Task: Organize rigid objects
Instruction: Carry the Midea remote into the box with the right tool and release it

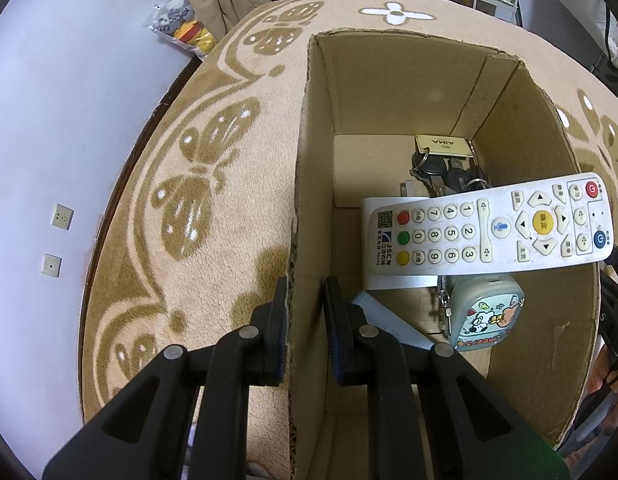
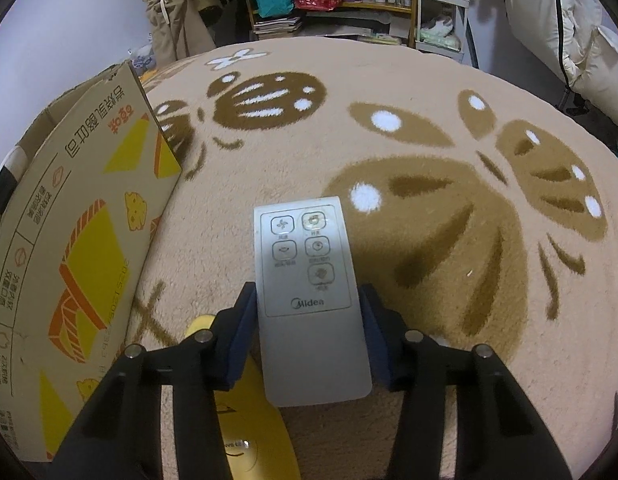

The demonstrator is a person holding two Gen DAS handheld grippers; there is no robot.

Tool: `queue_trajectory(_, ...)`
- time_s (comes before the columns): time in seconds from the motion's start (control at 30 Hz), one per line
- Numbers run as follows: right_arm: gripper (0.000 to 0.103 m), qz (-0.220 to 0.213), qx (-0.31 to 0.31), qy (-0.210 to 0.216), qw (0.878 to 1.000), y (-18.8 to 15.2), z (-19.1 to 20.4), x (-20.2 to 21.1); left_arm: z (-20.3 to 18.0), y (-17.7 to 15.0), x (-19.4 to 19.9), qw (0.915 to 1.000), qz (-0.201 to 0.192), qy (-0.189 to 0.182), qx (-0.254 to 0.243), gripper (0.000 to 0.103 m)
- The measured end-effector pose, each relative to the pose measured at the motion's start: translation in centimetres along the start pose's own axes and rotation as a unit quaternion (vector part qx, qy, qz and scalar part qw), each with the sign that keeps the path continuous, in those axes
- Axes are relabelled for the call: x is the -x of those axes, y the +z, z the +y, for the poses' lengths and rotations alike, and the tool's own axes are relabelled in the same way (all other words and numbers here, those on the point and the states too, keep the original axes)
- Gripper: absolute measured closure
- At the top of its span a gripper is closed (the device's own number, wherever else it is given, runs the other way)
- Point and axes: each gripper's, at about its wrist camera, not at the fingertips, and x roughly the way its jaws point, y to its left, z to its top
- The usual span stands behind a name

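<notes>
Beige plush carpet [image 2: 389, 80] with brown butterfly motifs underneath everything, cluttered shelves and hanging coats far behind. Nearest in the right wrist view, right hand-held gripper [image 2: 307, 336] closed narrow on the lower half of a grey Midea remote [image 2: 307, 280], one pad [image 2: 239, 332] pressed to each long edge, remote lying face up and pointing away, apparently lifted a little over the carpet though hard to confirm. Just under the left finger, a yellow object [image 2: 245, 432], kind unclear. Off to the left, printed outer wall of the cardboard box [image 2: 81, 240]. In the left wrist view, left hand-held gripper [image 1: 305, 320] straddling the box's near wall, one finger outside, one inside, pinching or about to pinch the cardboard, seemingly to steady it. Inside: white TV remote [image 1: 485, 228] leaning on the right wall, cartoon pouch [image 1: 485, 316] beneath, key bunch [image 1: 445, 164] at the far end. Step in hand, probably: carrying the grey remote to the box. Next move calls for swinging left, clearing the rim, releasing over free floor.
</notes>
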Motion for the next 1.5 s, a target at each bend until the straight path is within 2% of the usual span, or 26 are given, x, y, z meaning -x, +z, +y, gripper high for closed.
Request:
queue_trajectory(0.33,0.050,-0.006,-0.024,-0.004,1.000,0.6,-1.1,1.0,0.3,0.1,0.0,1.0000,0.001,-0.006,0.007,0.087)
queue_trajectory(0.5,0.050,-0.026,-0.029,0.007,0.999,1.6,-1.2,3.0,0.4,0.1,-0.1,1.0000,0.001,-0.005,0.006,0.087)
queue_trajectory(0.67,0.050,-0.047,-0.051,0.035,0.997,3.3,-1.0,5.2,0.4,0.1,-0.1,1.0000,0.001,-0.003,0.004,0.087)
queue_trajectory(1.13,0.050,-0.107,0.007,0.093,0.990,7.2,5.2,10.7,0.4,0.0,-0.1,1.0000,0.000,-0.002,0.003,0.087)
queue_trajectory(1.37,0.050,-0.105,0.026,0.145,0.984,8.3,8.4,11.2,0.4,0.0,-0.1,1.0000,0.001,-0.003,0.004,0.087)
queue_trajectory(1.5,0.050,-0.089,0.029,0.166,0.982,8.6,9.9,10.5,0.4,-0.1,-0.1,1.0000,0.001,-0.006,0.006,0.087)
